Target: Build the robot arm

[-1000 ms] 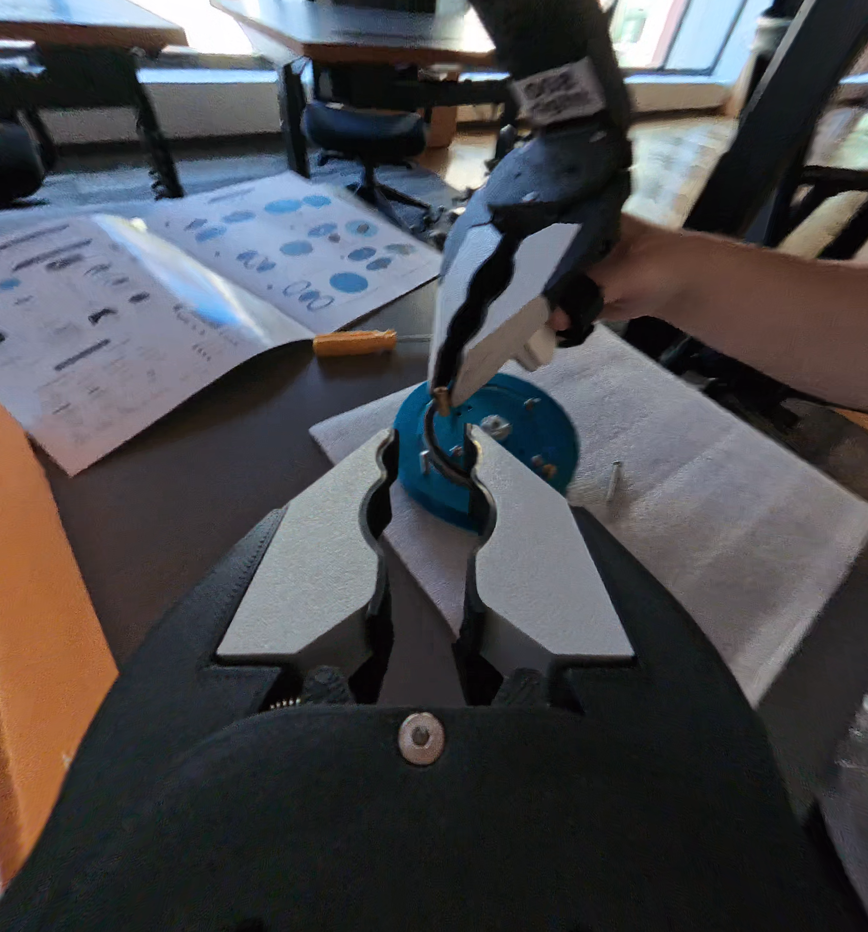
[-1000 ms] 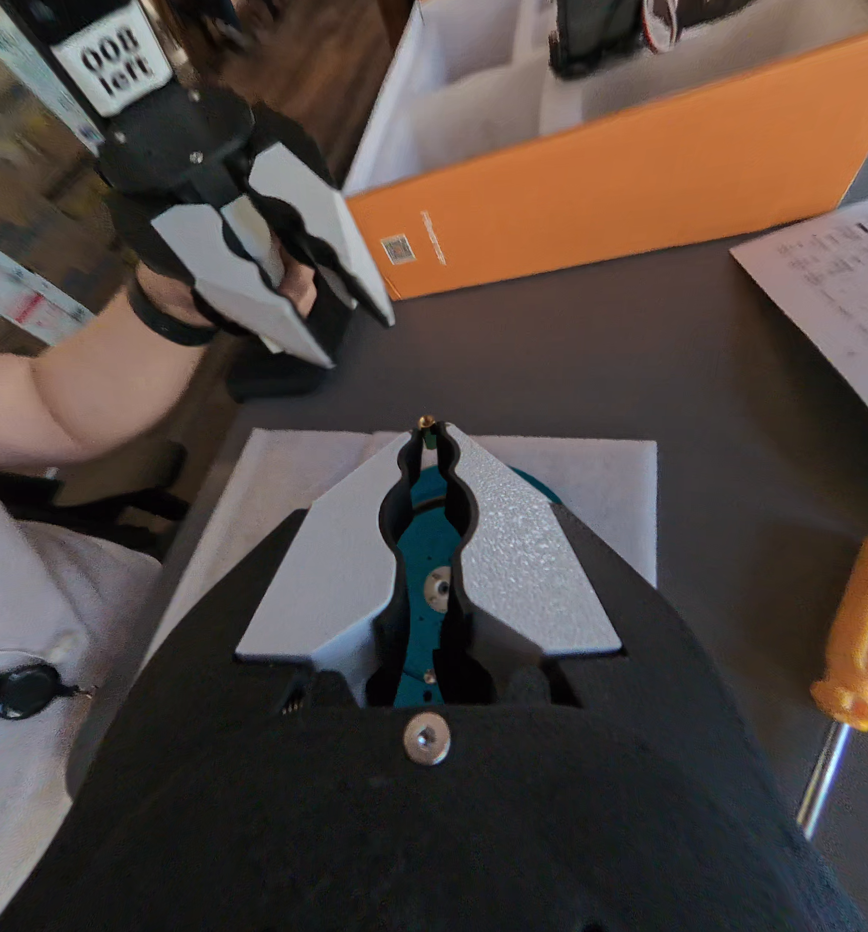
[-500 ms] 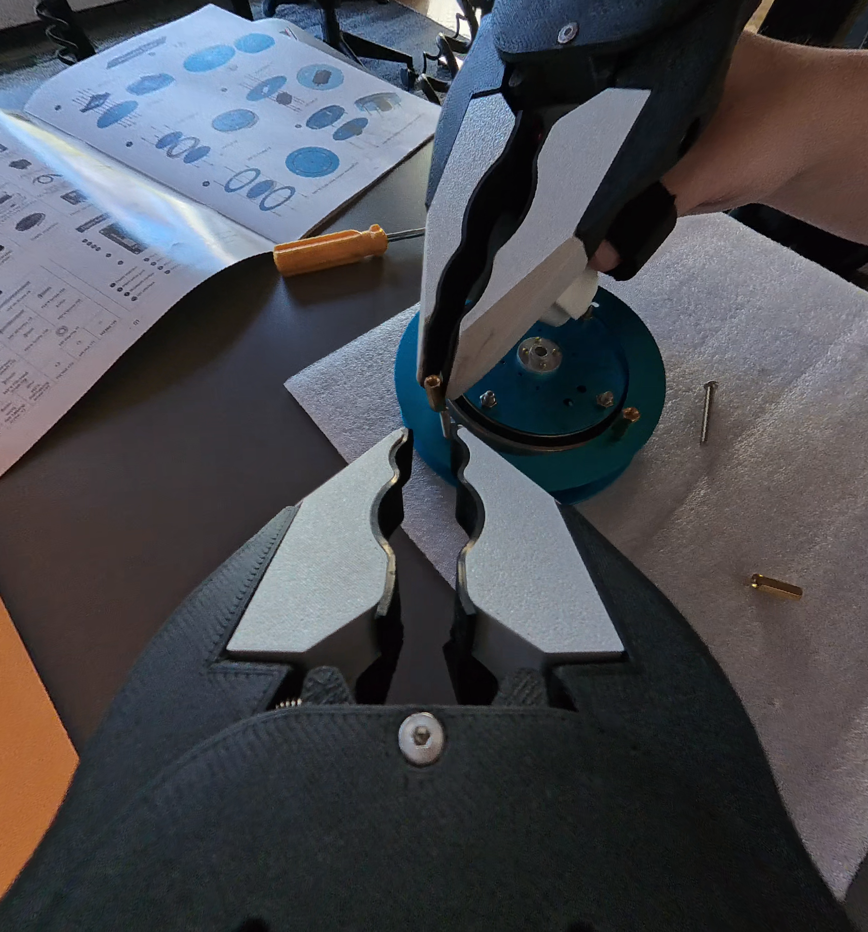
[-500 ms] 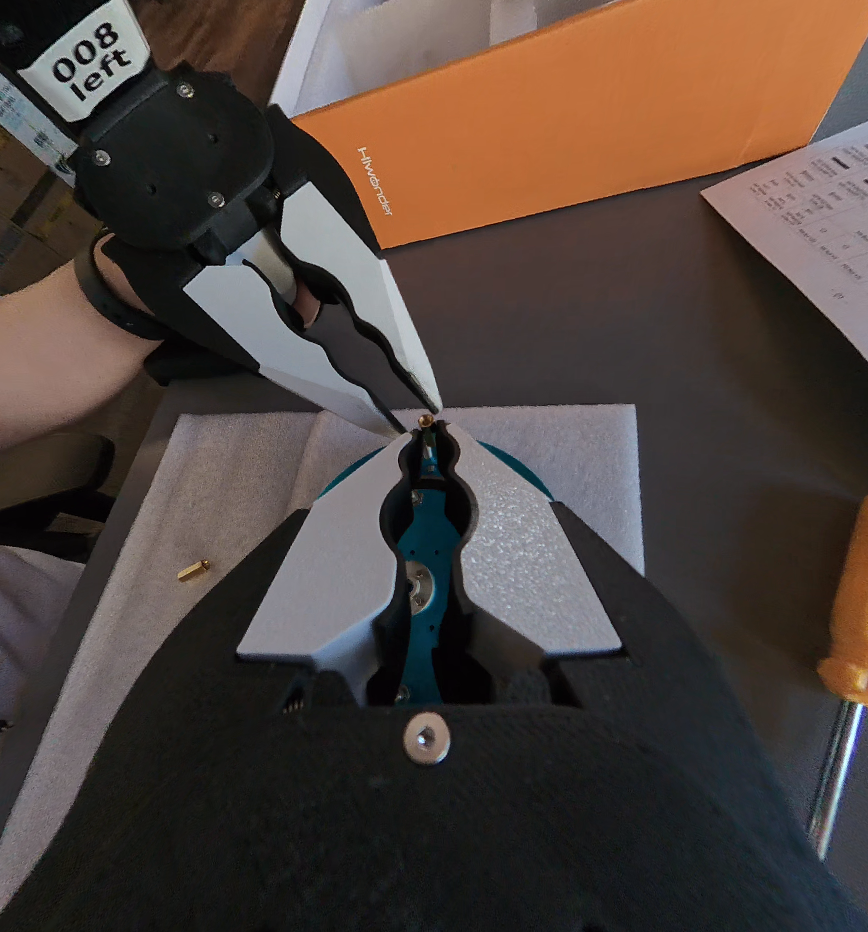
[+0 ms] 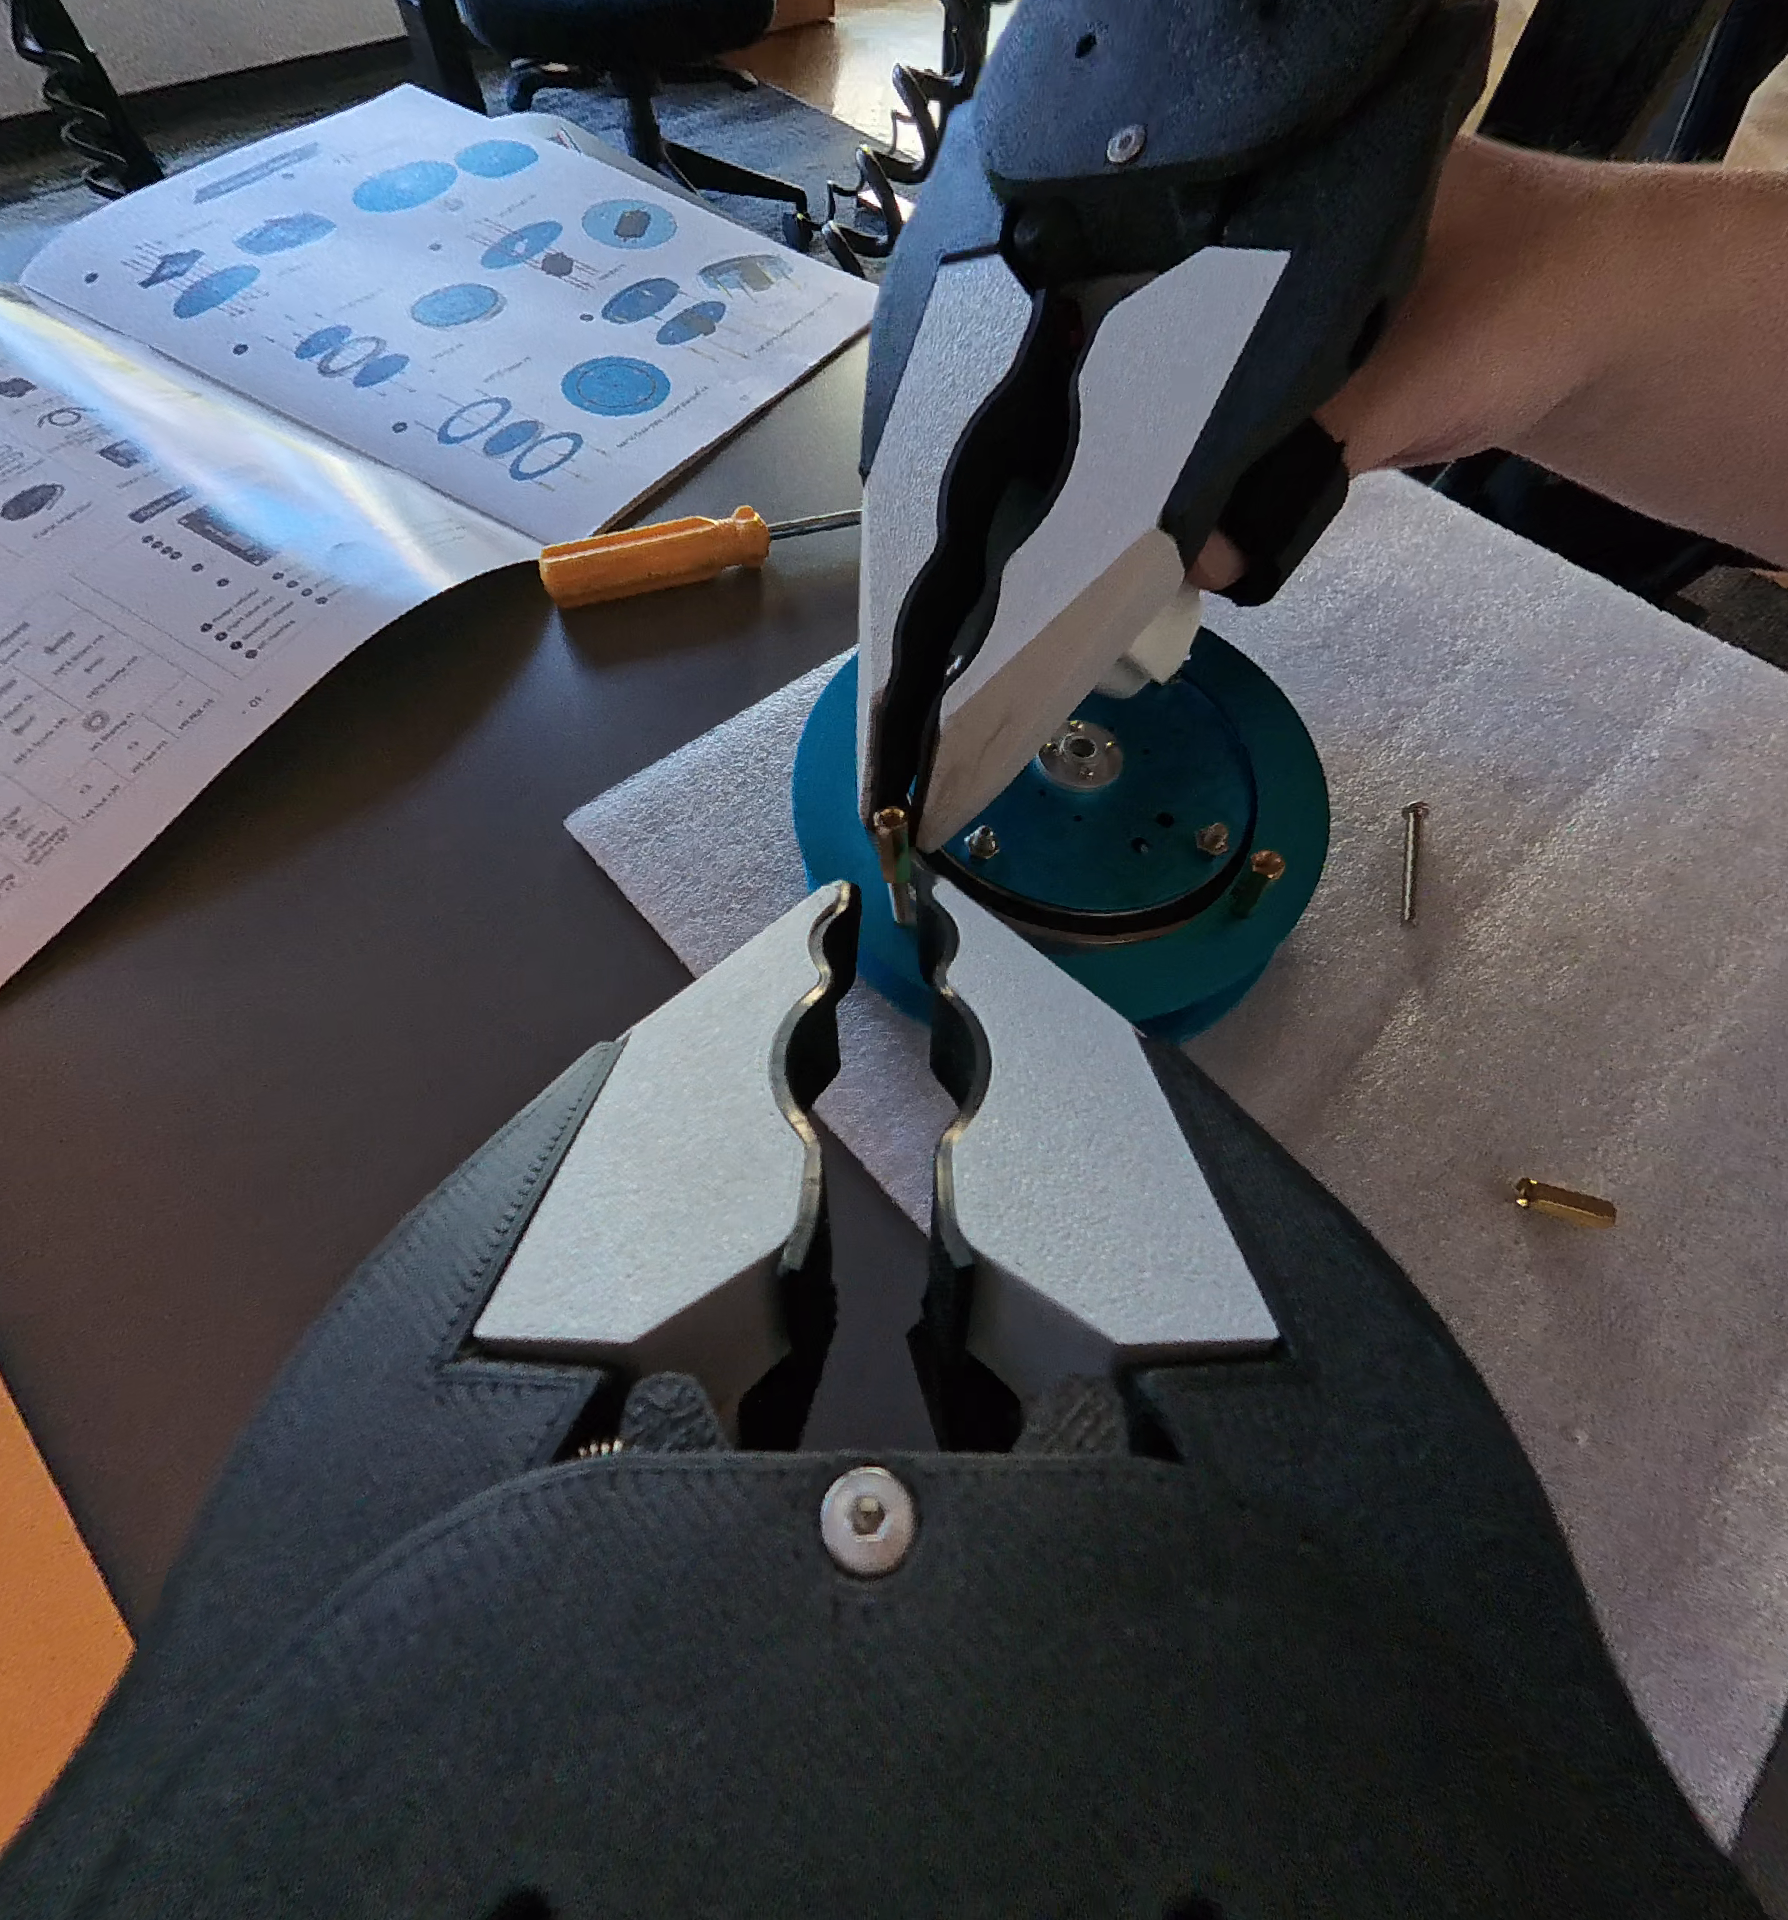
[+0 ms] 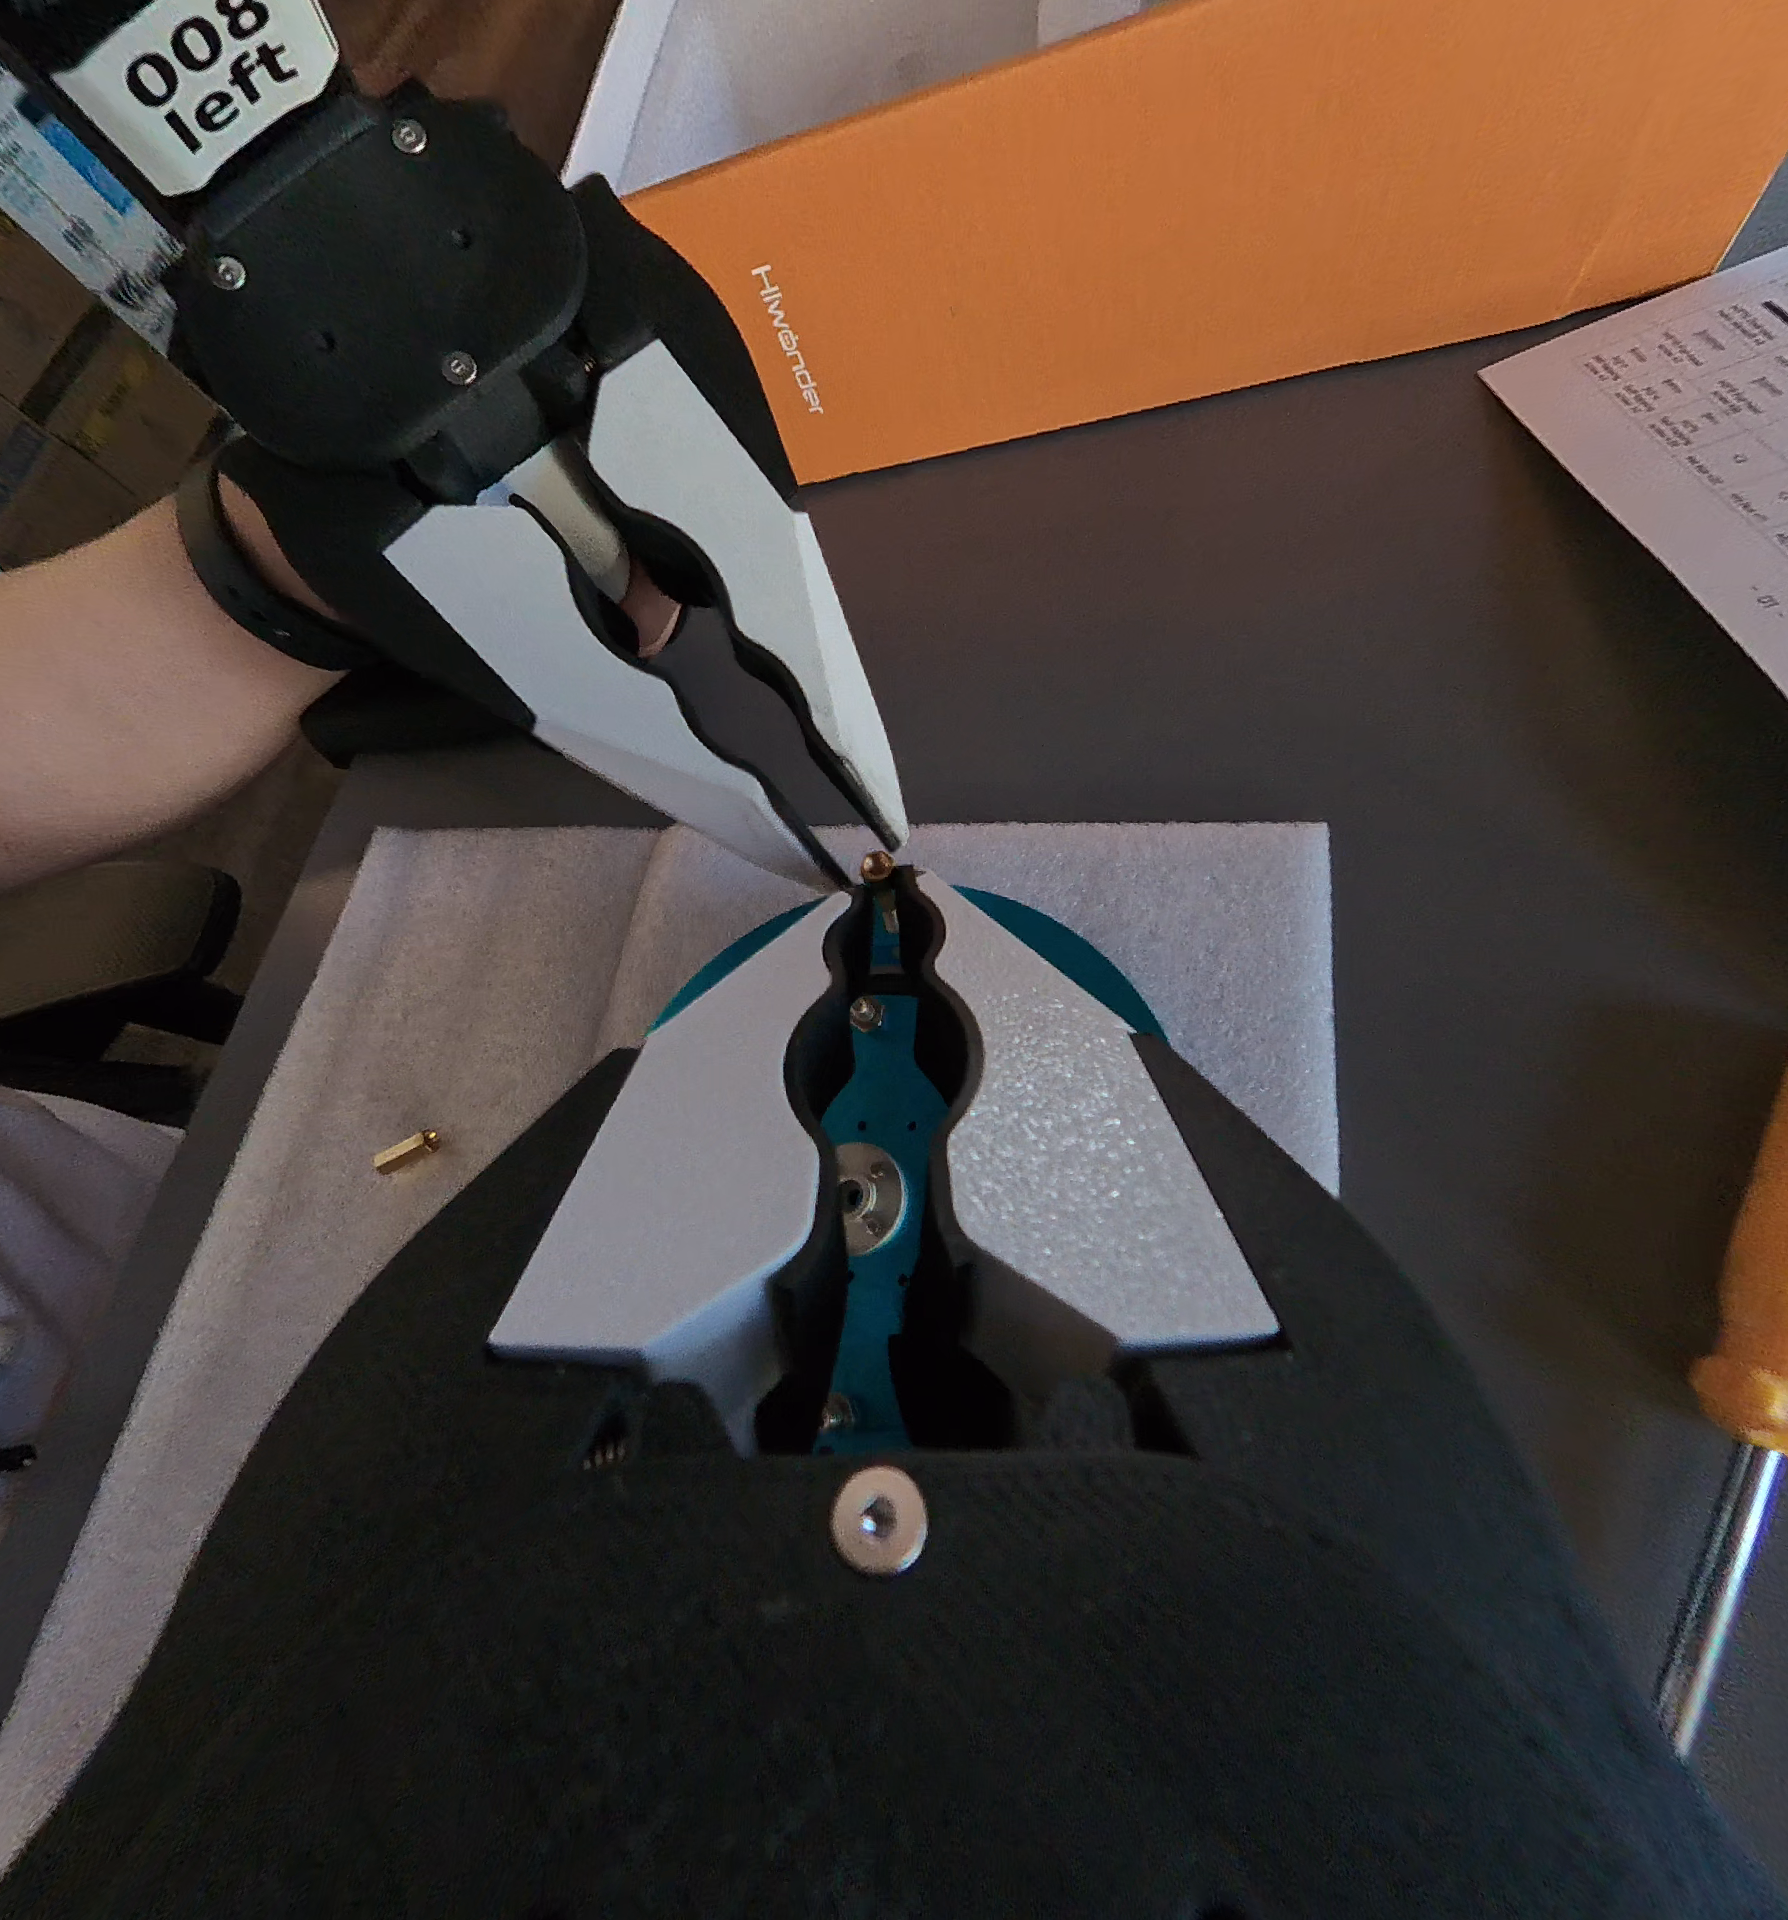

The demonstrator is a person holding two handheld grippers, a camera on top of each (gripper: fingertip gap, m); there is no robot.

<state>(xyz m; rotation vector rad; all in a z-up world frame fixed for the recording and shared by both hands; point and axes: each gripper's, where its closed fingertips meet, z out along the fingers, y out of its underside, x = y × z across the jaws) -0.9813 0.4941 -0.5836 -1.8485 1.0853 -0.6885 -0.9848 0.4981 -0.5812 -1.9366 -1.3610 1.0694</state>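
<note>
A blue wheel (image 5: 1274, 831) lies flat on a white foam sheet (image 5: 1596, 935). My right gripper (image 5: 895, 826) comes down from above and is shut on a small brass standoff (image 5: 892, 840), held upright at the wheel's near rim. My left gripper (image 5: 895, 904) is narrowly open, its tips either side of the standoff's lower end, right under the right tips. In the right wrist view my right gripper (image 6: 876, 891) pinches the standoff (image 6: 876, 862), the wheel (image 6: 869, 1122) shows between its fingers, and the left gripper (image 6: 869, 854) meets it from the upper left.
A loose brass standoff (image 5: 1563, 1205) and a loose screw (image 5: 1409, 862) lie on the foam. An orange-handled screwdriver (image 5: 651, 556) lies beside an open manual (image 5: 246, 416) on the dark table (image 5: 350, 935). An orange box (image 6: 1181, 208) stands behind the foam.
My left gripper has moved in from off to the side and now sits tip to tip with the right gripper at the wheel's rim. The right gripper kept its hold on the standoff.
</note>
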